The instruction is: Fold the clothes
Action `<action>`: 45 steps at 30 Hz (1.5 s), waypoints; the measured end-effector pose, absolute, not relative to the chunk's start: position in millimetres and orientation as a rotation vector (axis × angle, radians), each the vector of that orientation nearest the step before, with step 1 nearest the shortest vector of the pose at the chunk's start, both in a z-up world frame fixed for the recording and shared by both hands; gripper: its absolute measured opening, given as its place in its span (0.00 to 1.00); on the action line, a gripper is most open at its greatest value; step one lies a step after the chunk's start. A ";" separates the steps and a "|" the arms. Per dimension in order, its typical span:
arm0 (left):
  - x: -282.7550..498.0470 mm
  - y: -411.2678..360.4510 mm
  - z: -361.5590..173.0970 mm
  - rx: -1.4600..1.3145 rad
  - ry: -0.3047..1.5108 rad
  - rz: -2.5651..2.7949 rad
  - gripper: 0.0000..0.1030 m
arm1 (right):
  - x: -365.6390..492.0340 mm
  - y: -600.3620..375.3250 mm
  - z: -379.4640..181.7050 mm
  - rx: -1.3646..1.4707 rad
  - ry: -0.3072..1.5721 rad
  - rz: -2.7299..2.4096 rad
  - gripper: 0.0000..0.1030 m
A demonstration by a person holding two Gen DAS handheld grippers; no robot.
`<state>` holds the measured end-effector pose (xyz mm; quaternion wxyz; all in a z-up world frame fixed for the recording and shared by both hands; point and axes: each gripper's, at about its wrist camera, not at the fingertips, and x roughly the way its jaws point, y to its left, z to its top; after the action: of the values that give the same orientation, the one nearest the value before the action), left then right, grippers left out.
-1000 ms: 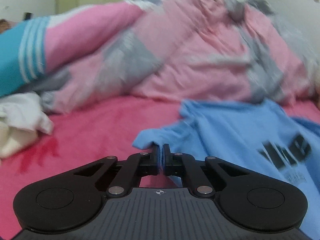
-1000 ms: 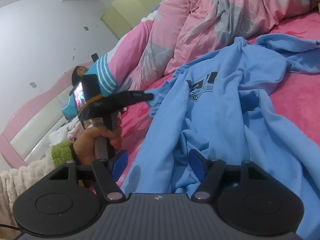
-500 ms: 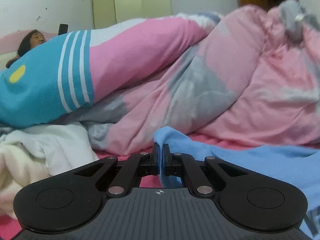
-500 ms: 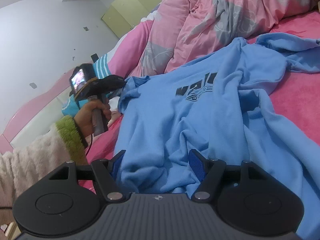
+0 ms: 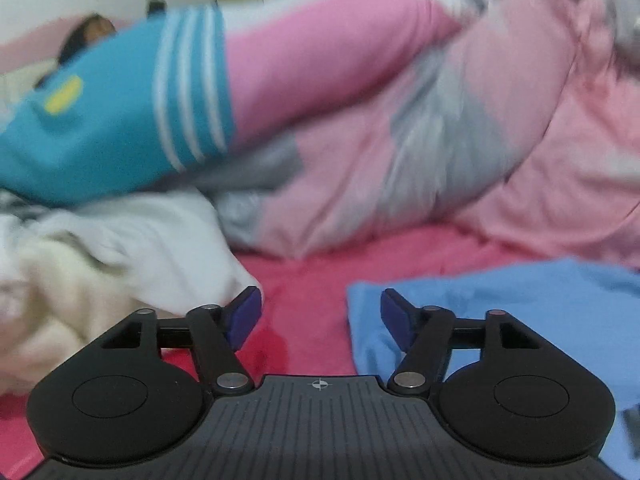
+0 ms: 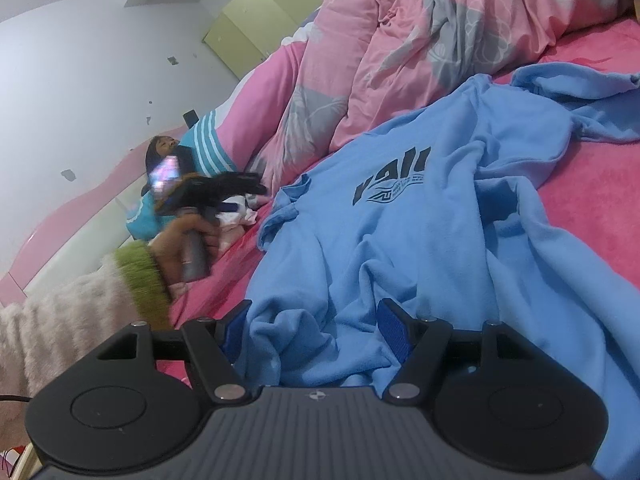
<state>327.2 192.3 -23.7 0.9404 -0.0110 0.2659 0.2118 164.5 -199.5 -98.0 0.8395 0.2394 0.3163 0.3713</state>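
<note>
- Bed (image 6: 592,184), red-pink sheet, carrying everything; pale pink headboard (image 6: 60,220) at the far left end in the right wrist view.
- Duvet (image 6: 440,40), pink with grey patches, heaped along the bed's far edge, just behind the shirt.
- Shirt (image 6: 420,240), light blue with a dark chest print, spread front-up and creased across the middle of the bed; one sleeve (image 6: 568,92) trailing toward the far right edge, collar end toward the headboard, hem bunched at the near edge.
- Teal cushion (image 5: 100,120) with white stripes and a yellow patch, up at the headboard end, beside the duvet; blurred in the left wrist view.
- White cloths (image 5: 120,252) piled on the bed left of the shirt, below the cushion; blurred.
- Fluffy cream sleeve (image 6: 60,320) with green cuff, at the near left edge, leading to the left hand (image 6: 188,244) gripping a handle.
- Left tongs (image 5: 320,312) spread wide, holding nothing, low over bare sheet, shirt edge (image 5: 480,312) touching or just under the right-side finger, white cloths behind the left-side one.
- Right tongs (image 6: 316,328) spread wide, gripping nothing, blue pads either side of the bunched hem at the near edge.
</note>
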 end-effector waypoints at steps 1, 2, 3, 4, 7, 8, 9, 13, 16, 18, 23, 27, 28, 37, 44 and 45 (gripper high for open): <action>312.2 184.1 -13.1 -0.035 0.519 0.403 0.66 | 163.9 -200.1 -96.8 0.510 0.669 0.787 0.69; 302.5 174.3 -5.7 -0.035 0.518 0.366 0.66 | 163.3 -200.7 -95.7 0.513 0.669 0.789 0.69; 293.1 164.5 1.6 -0.035 0.518 0.329 0.67 | 162.7 -201.3 -94.6 0.517 0.670 0.791 0.69; 282.2 148.3 5.9 -0.020 0.541 0.281 0.68 | 162.2 -201.9 -93.5 0.520 0.670 0.794 0.69; 249.6 90.5 5.9 0.019 0.630 0.083 0.68 | 160.4 -203.7 -90.1 0.531 0.671 0.800 0.70; 240.0 74.4 3.7 0.019 0.654 0.005 0.68 | 159.8 -204.3 -89.0 0.535 0.671 0.802 0.71; 230.5 58.9 0.6 0.018 0.678 -0.072 0.68 | 158.6 -206.6 -86.6 0.552 0.672 0.813 0.71; 195.7 15.4 -14.5 0.006 0.725 -0.316 0.68 | 151.9 -248.5 -53.0 0.678 0.601 0.826 0.72; 176.5 -6.9 -27.2 0.020 0.748 -0.463 0.68 | 168.7 -287.6 -27.5 0.613 0.559 0.647 0.77; 165.3 -19.9 -35.5 0.051 0.737 -0.508 0.75 | 194.4 -308.6 -22.0 0.519 0.571 0.476 0.86; 155.4 -30.4 -64.0 0.150 0.753 -0.501 0.90 | 273.1 -321.8 -52.6 0.288 0.708 0.171 0.96; 154.8 -17.9 -79.2 0.080 0.758 -0.486 0.94 | 295.3 -292.5 -71.0 0.217 0.755 0.229 0.93; 153.4 -17.4 -80.0 0.081 0.749 -0.485 0.94 | 295.3 -280.8 -72.0 0.185 0.744 0.257 0.83; 148.0 -13.5 -86.9 0.081 0.693 -0.496 0.97 | 333.7 -290.5 -58.1 0.363 0.702 0.276 0.19; 145.9 -10.4 -90.5 0.063 0.663 -0.506 0.97 | 405.6 -322.5 -53.4 0.560 0.629 0.238 0.18; 146.1 -10.2 -90.4 0.062 0.663 -0.506 0.97 | 415.4 -324.9 -57.8 0.581 0.631 0.232 0.18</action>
<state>146.1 -10.2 -90.4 0.9138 0.0302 0.3219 -0.2458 415.4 -324.9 -57.8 0.9030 0.2809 0.3051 0.1123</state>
